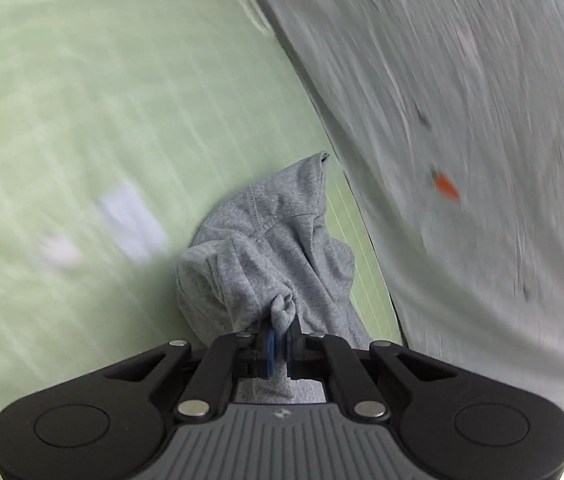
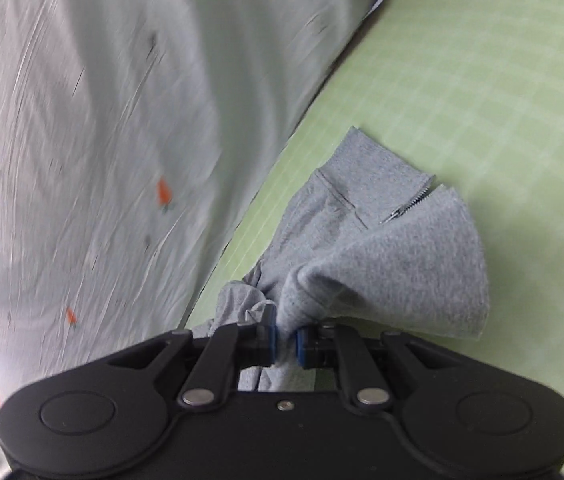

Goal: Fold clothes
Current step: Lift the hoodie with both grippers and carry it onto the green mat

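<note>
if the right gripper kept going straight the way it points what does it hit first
The gray garment already bunched between the right gripper jaws; beyond it, probably the green mat, though depth is unclear.

You are getting soft, even daylight in both views, with no harsh shadows. Motion blur is streaking the pale sheet (image 1: 462,100) and green mat (image 2: 482,80), while the grey garment (image 2: 382,240) is staying sharp. Fisheye bending is darkening the corners.

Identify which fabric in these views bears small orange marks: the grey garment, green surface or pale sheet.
The pale sheet; the grey garment and green surface bear none.
</note>
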Demonstrator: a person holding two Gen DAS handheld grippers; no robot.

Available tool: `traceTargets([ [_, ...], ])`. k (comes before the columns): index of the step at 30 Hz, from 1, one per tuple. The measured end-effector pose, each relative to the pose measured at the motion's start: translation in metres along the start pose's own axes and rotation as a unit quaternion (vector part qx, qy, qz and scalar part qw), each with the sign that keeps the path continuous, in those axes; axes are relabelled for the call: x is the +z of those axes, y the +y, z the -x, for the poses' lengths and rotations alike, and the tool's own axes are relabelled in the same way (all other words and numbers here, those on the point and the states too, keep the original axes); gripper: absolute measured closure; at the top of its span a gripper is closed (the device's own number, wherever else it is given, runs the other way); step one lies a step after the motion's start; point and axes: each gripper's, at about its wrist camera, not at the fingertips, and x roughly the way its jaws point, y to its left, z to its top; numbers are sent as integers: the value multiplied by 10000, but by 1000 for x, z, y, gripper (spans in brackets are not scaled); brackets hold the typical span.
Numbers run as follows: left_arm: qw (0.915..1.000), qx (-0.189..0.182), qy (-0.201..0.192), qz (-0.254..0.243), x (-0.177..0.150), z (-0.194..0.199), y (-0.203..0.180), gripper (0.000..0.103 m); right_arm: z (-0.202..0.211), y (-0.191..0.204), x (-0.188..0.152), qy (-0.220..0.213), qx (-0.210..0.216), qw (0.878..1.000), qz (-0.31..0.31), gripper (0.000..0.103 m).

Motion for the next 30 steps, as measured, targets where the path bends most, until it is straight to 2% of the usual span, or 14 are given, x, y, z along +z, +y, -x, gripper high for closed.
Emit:
traceTargets([
  [3,9987,-145,304,-390,-24,-32,-37,98,26,-35,4,-267,-231,9990,-268,93],
  [6,9973,-248,325,-611,-30,-48,-59,98,30,-55,1,-171,-452,9983,-330,93],
  [9,9963,-277,198,-784,-19,-51,-71,99,20,-59,-10,207,-385,9986,-308,93],
  [14,9944,-201,-226,-1011,24,-33,-78,99,-45,-17,-55,1214,-109,9916,424,92],
  [16,9935,-125,-450,-1039,42,-17,-70,99,-74,1,-85,1573,-15,9860,558,90],
  [18,9929,-46,-554,-1053,49,1,-56,99,-80,12,-93,1710,67,9831,653,84],
  [20,9919,160,-573,-1122,45,18,-37,98,-82,22,-96,1808,148,9805,756,73],
  [21,9918,268,-550,-1124,41,24,-27,98,-83,27,-98,1856,188,9791,808,59],
  [22,9920,372,-504,-1094,34,28,-17,97,-84,32,-100,1905,228,9777,859,55],
  [25,9936,599,-297,-912,13,36,13,93,-82,42,-98,1944,345,9757,953,53],
  [30,9967,618,144,-511,-27,28,40,89,-65,39,-52,1421,386,9852,879,52],
])
